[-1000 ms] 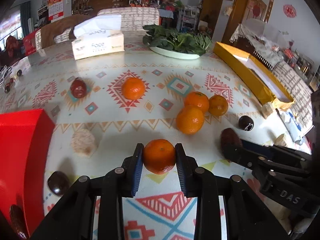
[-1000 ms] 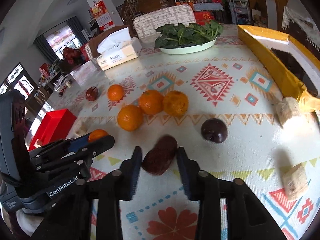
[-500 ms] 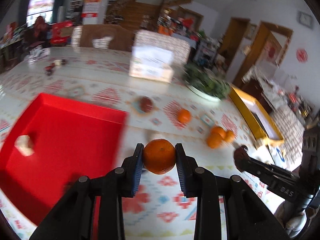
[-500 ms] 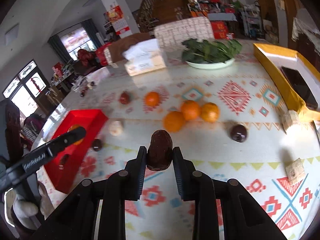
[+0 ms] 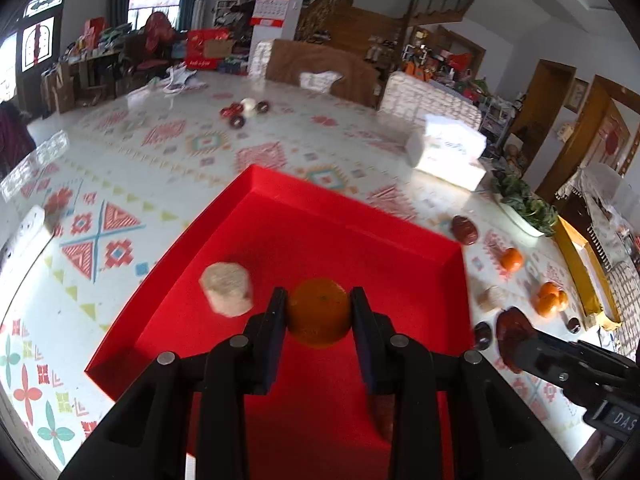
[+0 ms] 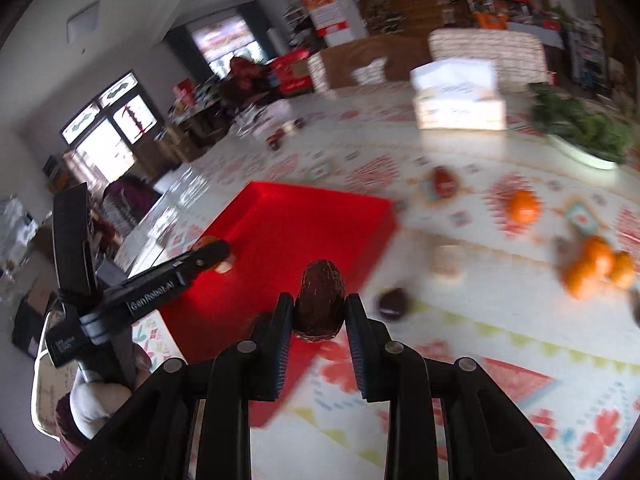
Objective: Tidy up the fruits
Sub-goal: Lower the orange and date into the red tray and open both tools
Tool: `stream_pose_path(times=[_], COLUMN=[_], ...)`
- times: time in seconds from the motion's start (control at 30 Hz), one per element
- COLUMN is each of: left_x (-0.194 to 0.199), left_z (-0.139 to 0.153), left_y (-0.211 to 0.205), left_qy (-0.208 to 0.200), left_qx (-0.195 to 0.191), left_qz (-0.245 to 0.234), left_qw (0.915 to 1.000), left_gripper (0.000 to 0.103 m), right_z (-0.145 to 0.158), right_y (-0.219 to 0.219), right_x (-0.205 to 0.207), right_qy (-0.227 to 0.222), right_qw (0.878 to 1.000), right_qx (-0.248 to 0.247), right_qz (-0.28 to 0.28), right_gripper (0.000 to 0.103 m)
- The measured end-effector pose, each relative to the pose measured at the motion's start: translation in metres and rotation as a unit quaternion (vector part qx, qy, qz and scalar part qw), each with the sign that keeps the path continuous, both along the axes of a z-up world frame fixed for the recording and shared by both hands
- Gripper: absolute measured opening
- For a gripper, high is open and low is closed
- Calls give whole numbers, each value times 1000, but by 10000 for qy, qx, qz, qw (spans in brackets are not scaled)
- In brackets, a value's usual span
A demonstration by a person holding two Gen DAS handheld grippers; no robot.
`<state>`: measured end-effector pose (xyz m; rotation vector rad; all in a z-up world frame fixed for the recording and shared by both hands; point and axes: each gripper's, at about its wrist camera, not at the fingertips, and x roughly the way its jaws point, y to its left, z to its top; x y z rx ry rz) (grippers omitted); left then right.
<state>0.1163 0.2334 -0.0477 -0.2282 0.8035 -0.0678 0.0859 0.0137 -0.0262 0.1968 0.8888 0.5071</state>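
**Operator:** Report the state of each claw and the location of its load.

**Inspector:** The left claw [image 5: 319, 312] is pinching an orange [image 5: 319, 311] between its pads. The right claw [image 6: 319, 314] is pinching a dark brown wrinkled fruit [image 6: 320, 304], held upright between the fingers.

**Operator:** What has changed over the last second?

**Inspector:** A second ago both claws were low over the patterned tabletop [image 5: 132, 184], among the loose fruit. The left claw has since carried the orange across, and it now hangs over the floor of the red tray [image 5: 320, 240], beside a pale beige block [image 5: 227, 289] already lying in the tray. The right claw has followed; its fruit is now at the near edge of the red tray [image 6: 300, 216], not yet clearly over the floor.

**Operator:** Meaning for the task?

**Inspector:** Transport is nearly complete for the orange; release into the tray appears to be the step in hand. The brown fruit likely needs a little more travel first.

**Operator:** Remaining work?

**Inspector:** Several fruits are still out on the tabletop: a cluster of oranges [image 6: 598, 266], a single orange [image 6: 522, 206], a reddish fruit [image 6: 444, 182] and a dark round fruit [image 6: 393, 304].
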Motion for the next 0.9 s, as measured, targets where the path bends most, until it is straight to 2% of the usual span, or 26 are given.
stream_pose_path(times=[0.1,0.33,0.4,0.47,0.7,0.77,0.9], left_x=[-1,-5,-8,-10,-27,-37,-57], left_z=[-6,-7,-4,-1,18,27,42], left_y=[8,14,14,14,6,0,-19], left_qy=[72,38,-17,-64,-290,-429,-644], left_qx=[-30,-93,-125,-133,-150,-170,-288], left_qz=[41,92,93,121,168,169,109], left_qw=[10000,9999,9999,9998,9993,9988,9974], left_gripper=[30,31,35,51,57,64,68], right_z=[-10,-26,-25,-23,-15,-11,-3], right_y=[25,53,55,55,41,32,7], right_x=[11,29,28,27,21,14,-3], right_qy=[97,233,163,133,49,-7,-148], right_qw=[9998,9991,9992,9993,9997,9998,9997], right_qx=[-107,-263,-297,-306,-232,-200,-151], right_qz=[137,245,192,177,62,23,-120], right_gripper=[29,30,30,30,34,34,38])
